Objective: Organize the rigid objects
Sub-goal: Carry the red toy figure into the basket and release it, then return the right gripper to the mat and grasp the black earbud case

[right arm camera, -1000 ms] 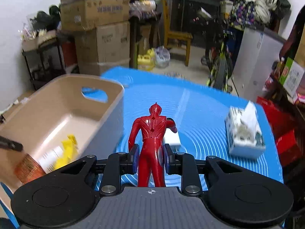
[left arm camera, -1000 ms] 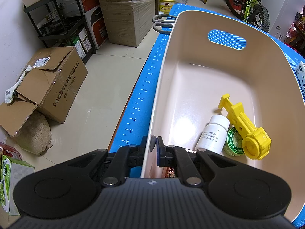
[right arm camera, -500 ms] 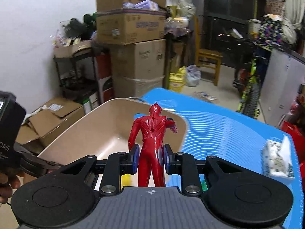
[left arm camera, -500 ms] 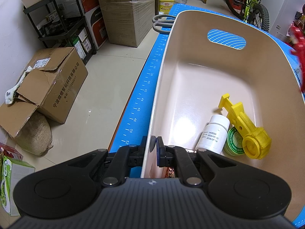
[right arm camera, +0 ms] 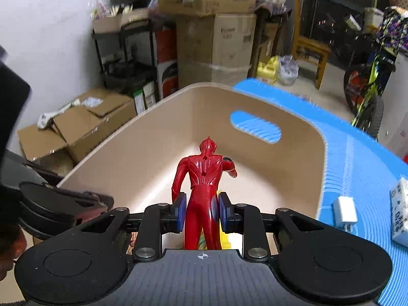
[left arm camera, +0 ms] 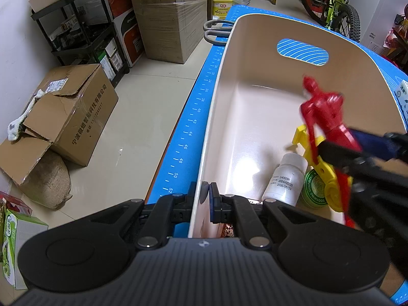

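A: What was the biggest thing on the blue mat (right arm camera: pixel 362 153)?

B: The beige bin (left arm camera: pixel 255 117), sitting at the mat's edge with a handle slot cut in its far wall. The left gripper (left arm camera: pixel 205 193) had its jaws nearly closed, pinching the bin's near wall between the pads, one pad outside and one inside.

A: And the right gripper (right arm camera: pixel 199 213)?

B: Its jaws were clamped on the red figure (right arm camera: pixel 202 178) at the hips, narrowly apart, blue pads pressed flat against either side. The figure stood upright between them, its back to the camera, head and shoulders well above the fingertips, legs running down behind them. It hung over the inside of the bin.

A: What lay in the bin?

B: At the near end, a yellow plastic toy (left arm camera: pixel 323 168), a white bottle (left arm camera: pixel 285 178) just beside it, and a green ointment tin (left arm camera: pixel 312 191) touching both.

A: Anything outside it?

B: A tissue pack (right arm camera: pixel 400 211) and a white charger (right arm camera: pixel 345 210) on the mat to the right.
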Available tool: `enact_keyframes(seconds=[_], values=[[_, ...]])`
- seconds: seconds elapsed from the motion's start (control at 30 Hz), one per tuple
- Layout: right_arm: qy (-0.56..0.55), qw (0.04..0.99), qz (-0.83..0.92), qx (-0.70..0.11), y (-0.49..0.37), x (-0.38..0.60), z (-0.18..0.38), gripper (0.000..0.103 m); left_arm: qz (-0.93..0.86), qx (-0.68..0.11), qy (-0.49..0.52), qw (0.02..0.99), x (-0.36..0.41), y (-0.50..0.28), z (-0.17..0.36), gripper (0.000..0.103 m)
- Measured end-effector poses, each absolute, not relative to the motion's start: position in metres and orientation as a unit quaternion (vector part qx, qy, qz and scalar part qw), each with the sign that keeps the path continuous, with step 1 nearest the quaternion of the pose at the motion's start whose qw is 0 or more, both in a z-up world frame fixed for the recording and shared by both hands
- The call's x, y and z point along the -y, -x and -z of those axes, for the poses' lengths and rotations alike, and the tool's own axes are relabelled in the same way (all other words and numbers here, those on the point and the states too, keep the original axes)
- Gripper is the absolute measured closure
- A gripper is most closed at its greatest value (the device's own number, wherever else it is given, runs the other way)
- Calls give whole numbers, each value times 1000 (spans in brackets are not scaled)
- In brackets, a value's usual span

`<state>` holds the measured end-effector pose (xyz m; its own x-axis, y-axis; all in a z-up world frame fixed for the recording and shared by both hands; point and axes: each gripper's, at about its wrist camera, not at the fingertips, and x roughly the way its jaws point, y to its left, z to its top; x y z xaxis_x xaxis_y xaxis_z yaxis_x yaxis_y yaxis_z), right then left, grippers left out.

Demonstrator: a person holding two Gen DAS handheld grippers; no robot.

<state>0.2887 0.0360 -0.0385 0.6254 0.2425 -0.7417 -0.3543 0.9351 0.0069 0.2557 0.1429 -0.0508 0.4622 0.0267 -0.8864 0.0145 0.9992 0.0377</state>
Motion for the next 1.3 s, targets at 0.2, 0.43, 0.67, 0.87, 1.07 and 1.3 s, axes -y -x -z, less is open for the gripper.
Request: enact_keyframes(seconds=[0.2, 0.43, 0.67, 0.87, 1.07, 1.3], values=[[86, 875, -153, -452, -300, -47, 58, 68, -4, -519, -20, 855, -143, -256, 51, 93], [92, 871, -159, -455, -300, -51, 60, 61, -4, -518, -22, 855, -143, -257, 49, 93], [71, 887, -168, -425, -285, -31, 38, 49, -5, -519, -22, 855, -143, -257, 50, 92], [36, 909, -143, -389, -266, 9, 9, 43, -5, -519, -22, 855, -143, -257, 49, 92], [3, 927, -91, -364, -255, 57, -9, 41, -6, -518, -23, 855, -142, -257, 50, 92], [-7, 923, -42, -383, -248, 102, 12, 39, -6, -518, -24, 855, -142, -257, 50, 92]])
